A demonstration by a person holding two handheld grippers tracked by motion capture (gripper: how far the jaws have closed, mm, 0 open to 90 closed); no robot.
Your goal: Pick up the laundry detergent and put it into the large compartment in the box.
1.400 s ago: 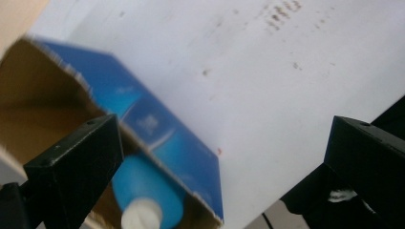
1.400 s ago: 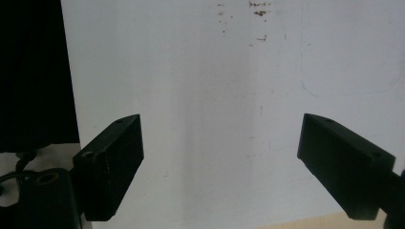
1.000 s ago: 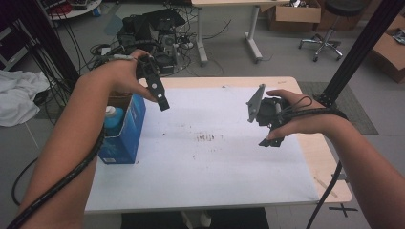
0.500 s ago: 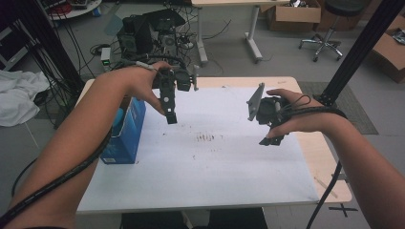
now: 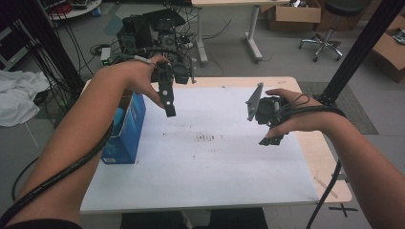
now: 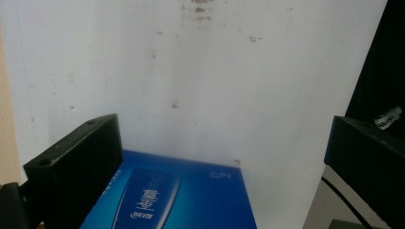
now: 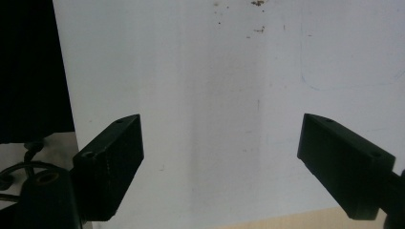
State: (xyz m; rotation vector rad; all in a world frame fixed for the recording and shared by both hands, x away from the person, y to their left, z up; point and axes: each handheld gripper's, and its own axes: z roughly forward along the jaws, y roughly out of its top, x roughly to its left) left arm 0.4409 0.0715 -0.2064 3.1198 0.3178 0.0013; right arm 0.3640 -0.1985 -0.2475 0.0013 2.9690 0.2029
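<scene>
Holding my left tool (image 5: 168,102) just beside the blue box (image 5: 125,129), I keep its jaws spread wide with nothing between them. That box stands at the left edge of the white sheet (image 5: 210,157) on the tabletop (image 5: 329,162); its glossy blue face carries pale lettering, and a light blue item pokes out of its open top. My right tool (image 5: 267,125) hangs well apart from the box, over the sheet's far side, jaws wide and empty too.
</scene>
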